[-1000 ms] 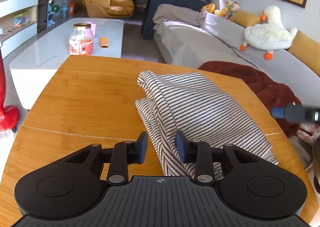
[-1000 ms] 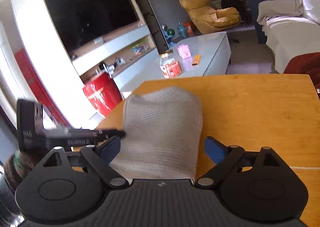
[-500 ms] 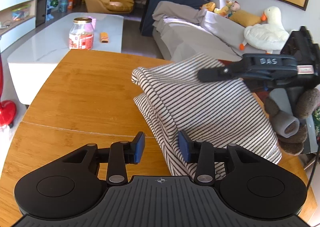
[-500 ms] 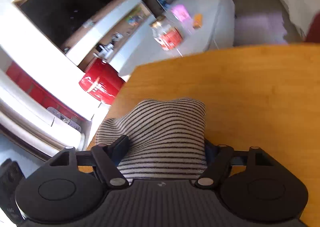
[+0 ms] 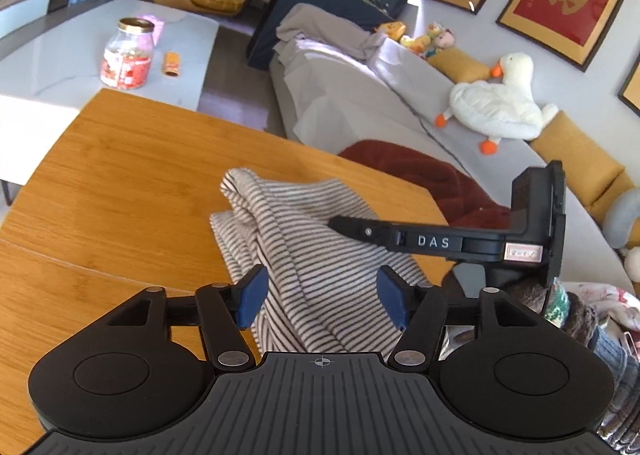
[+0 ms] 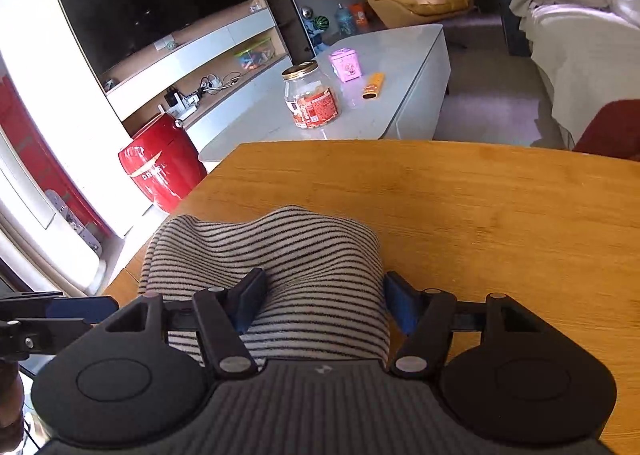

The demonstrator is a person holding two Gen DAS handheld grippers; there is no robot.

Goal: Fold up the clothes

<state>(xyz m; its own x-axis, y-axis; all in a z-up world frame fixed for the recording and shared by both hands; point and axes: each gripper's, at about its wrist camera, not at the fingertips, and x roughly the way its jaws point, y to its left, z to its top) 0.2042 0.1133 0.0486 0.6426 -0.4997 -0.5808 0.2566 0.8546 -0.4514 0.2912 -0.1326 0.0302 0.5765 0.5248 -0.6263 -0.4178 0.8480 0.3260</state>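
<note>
A folded black-and-white striped garment (image 5: 304, 255) lies on the wooden table (image 5: 120, 191). My left gripper (image 5: 320, 297) is open, its blue pads either side of the garment's near end. My right gripper (image 5: 436, 241) reaches in from the right, its finger lying across the top of the cloth. In the right wrist view the right gripper (image 6: 322, 301) is open wide, with the striped garment (image 6: 280, 255) bunched between its blue pads. The left gripper's finger (image 6: 76, 305) shows at the left edge.
A white coffee table (image 5: 80, 59) with a glass jar (image 5: 128, 55) stands beyond the wooden table. A grey sofa (image 5: 360, 95) with a plush duck (image 5: 496, 103) and a dark red blanket (image 5: 420, 171) lies to the right. A red stool (image 6: 164, 171) stands beside the table.
My left gripper's jaws have spread wider around the garment. The right gripper has swung in over the cloth and levelled out. The far end of the garment has bunched up.
</note>
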